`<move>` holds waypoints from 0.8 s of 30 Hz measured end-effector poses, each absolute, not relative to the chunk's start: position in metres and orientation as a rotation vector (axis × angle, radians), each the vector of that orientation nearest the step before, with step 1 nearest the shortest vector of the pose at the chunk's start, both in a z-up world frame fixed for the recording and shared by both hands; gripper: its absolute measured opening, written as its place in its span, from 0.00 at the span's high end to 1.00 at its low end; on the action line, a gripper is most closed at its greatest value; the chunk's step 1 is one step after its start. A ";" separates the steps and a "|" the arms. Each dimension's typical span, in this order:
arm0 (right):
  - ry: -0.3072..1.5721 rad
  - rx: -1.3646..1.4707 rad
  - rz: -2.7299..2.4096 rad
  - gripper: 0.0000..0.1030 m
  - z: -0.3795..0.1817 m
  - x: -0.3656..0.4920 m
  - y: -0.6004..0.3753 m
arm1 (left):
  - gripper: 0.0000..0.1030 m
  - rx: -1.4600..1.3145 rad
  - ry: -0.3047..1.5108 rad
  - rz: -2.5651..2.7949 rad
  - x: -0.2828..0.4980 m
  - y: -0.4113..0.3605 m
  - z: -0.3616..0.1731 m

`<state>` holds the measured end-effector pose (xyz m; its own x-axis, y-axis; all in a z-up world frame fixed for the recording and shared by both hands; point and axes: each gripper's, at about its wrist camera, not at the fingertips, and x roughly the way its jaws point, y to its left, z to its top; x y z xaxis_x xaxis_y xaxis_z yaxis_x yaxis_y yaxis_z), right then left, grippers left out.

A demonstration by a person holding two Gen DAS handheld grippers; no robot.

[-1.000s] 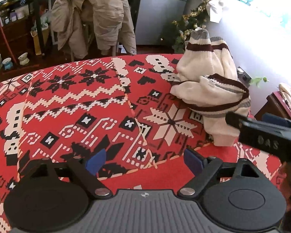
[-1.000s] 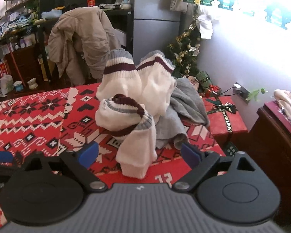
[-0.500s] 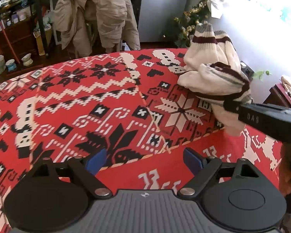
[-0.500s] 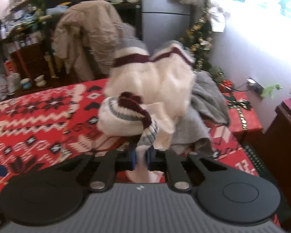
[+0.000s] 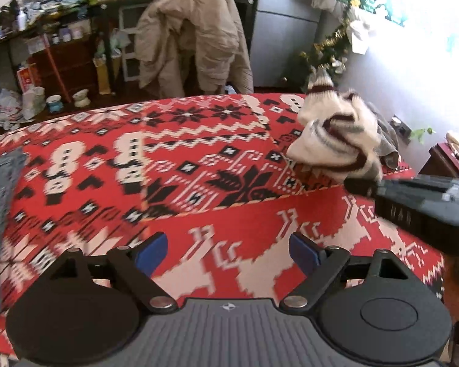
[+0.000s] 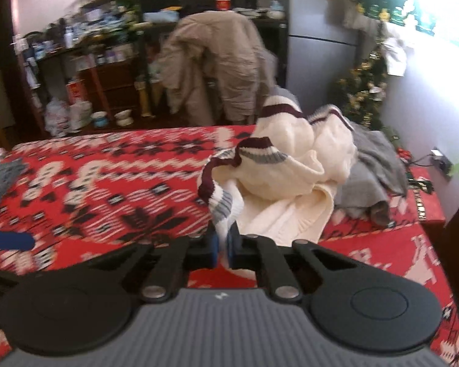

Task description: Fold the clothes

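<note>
Right gripper (image 6: pixel 222 246): jaws were closing, blue pads pinched on a striped hem of the cream sweater (image 6: pixel 293 168), cloth squeezed between them. Sweater rose from the jaws in a crumpled heap just beyond the fingertips, maroon and grey bands uppermost, its bulk resting on the red patterned blanket (image 6: pixel 107 183).

Left gripper (image 5: pixel 228 252): jaws stood wide apart, nothing between them, only blanket below. Sweater lay well off to its right and farther out, apart from these jaws; the right gripper's dark body reached to its near edge in the left wrist view.

Grey garment (image 6: pixel 373 177): lay behind and right of the sweater, touching it.

Grey cloth (image 5: pixel 0 180): lay at the blanket's left edge.

Beige coat (image 6: pixel 217 64): hung over a chair past the blanket's far edge.

Fridge (image 5: pixel 284 27), cluttered shelves (image 6: pixel 85 46), tinselled tree (image 6: pixel 364 91): stood along the far wall.
</note>
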<state>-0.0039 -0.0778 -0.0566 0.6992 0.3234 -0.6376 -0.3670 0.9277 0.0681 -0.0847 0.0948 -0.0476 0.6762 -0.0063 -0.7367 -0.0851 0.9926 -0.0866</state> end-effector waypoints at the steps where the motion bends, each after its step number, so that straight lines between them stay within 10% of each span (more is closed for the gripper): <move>1: 0.704 -0.067 0.414 0.94 -0.054 -0.015 -0.072 | 0.16 -0.120 0.820 0.051 -0.093 0.099 -0.045; 16: 0.757 -0.169 0.643 0.92 -0.061 -0.148 -0.014 | 0.15 -0.250 0.843 0.043 -0.176 0.123 -0.046; 24: 0.736 -0.182 0.587 0.66 -0.060 -0.152 -0.037 | 0.15 -0.286 0.859 0.024 -0.172 0.115 -0.049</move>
<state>-0.1520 -0.0371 -0.0602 0.5895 0.4392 -0.6779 -0.5635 0.8250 0.0445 -0.1721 0.1153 -0.0492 0.6551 -0.0943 -0.7497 -0.1352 0.9616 -0.2390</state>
